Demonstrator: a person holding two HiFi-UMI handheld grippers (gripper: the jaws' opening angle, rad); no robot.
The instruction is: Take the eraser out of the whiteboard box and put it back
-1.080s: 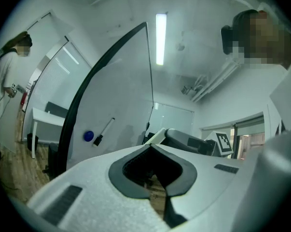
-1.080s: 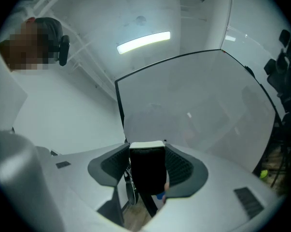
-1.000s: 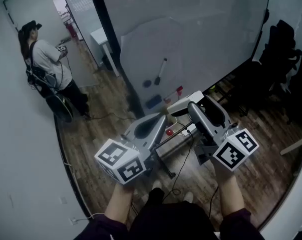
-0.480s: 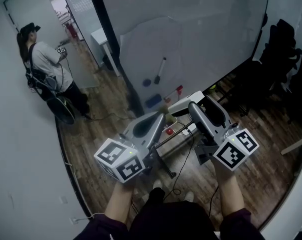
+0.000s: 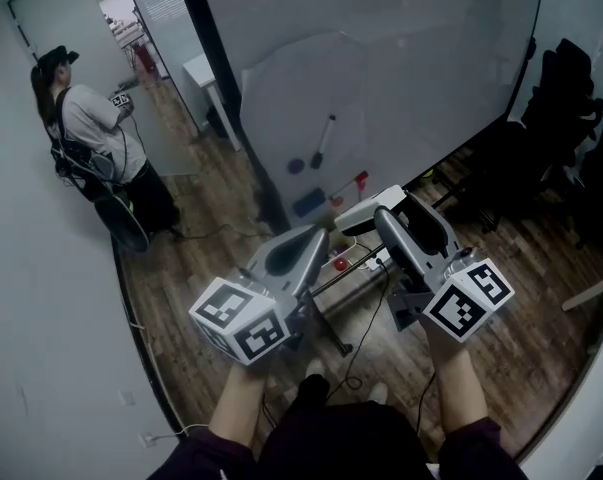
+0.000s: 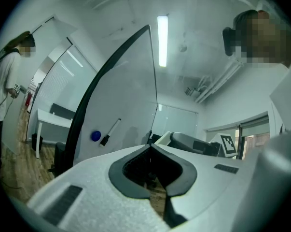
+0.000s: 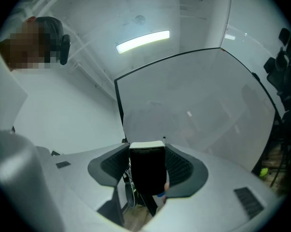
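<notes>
My right gripper (image 7: 146, 153) is shut on the eraser (image 7: 147, 173), a block with a white back and black felt, clamped upright between the two dark pads. From the head view the eraser (image 5: 361, 215) shows as a white slab at the tip of the right gripper (image 5: 386, 210), held in the air in front of the whiteboard (image 5: 381, 78). Beside it on the left, my left gripper (image 5: 321, 236) is shut with nothing in it; its tips meet in the left gripper view (image 6: 151, 146). I cannot make out the box itself.
A black marker (image 5: 324, 140), a blue magnet (image 5: 296, 166), a blue item (image 5: 307, 204) and a red item (image 5: 359, 181) sit on the board's lower part. A person (image 5: 91, 128) stands far left. Cables and a stand's legs (image 5: 341, 278) cross the wood floor; dark chairs (image 5: 571, 118) are right.
Almost nothing: both grippers hold their places, the right still shut on the eraser. The view has shifted very slightly.
</notes>
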